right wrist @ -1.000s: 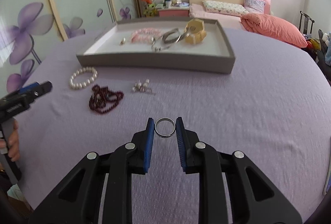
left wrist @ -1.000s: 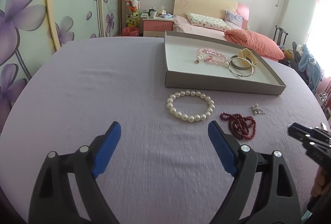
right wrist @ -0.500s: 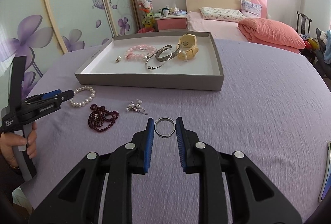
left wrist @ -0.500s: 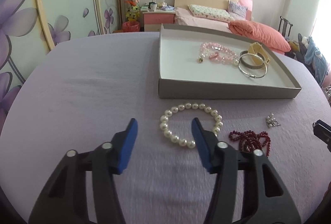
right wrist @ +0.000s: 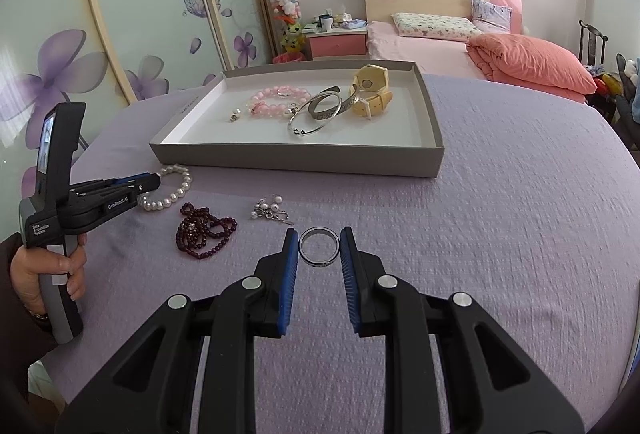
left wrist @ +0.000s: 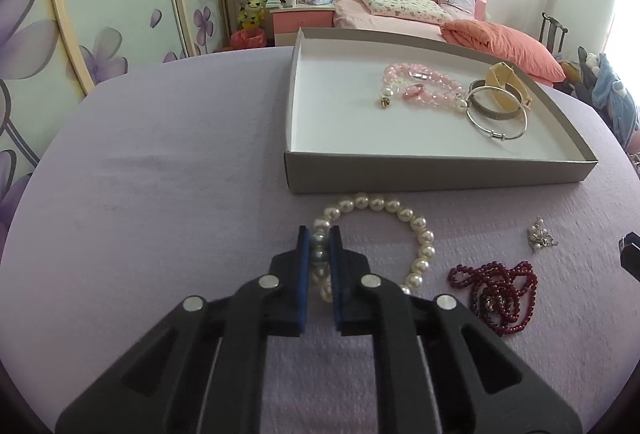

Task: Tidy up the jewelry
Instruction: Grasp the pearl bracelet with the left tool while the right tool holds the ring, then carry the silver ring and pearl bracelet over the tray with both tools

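My left gripper (left wrist: 319,234) sits on the near-left side of the pearl bracelet (left wrist: 416,234), pads on either side of its beads; the bracelet lies on the tablecloth (left wrist: 160,193) just before the tray (left wrist: 400,173). To its right lies the bead necklace (left wrist: 496,294), and behind that — nearer the tray — the earrings (left wrist: 540,234). In the tray, a bead bracelet (right wrist: 276,99) lies left, two bangles (right wrist: 320,113) overlap in the middle, and a watch (right wrist: 370,89) stands right, touching them. My right gripper (right wrist: 319,246) holds a ring (right wrist: 319,246) between its pads, right of the necklace and before the earrings. Behind the table stands a bed (right wrist: 460,41).
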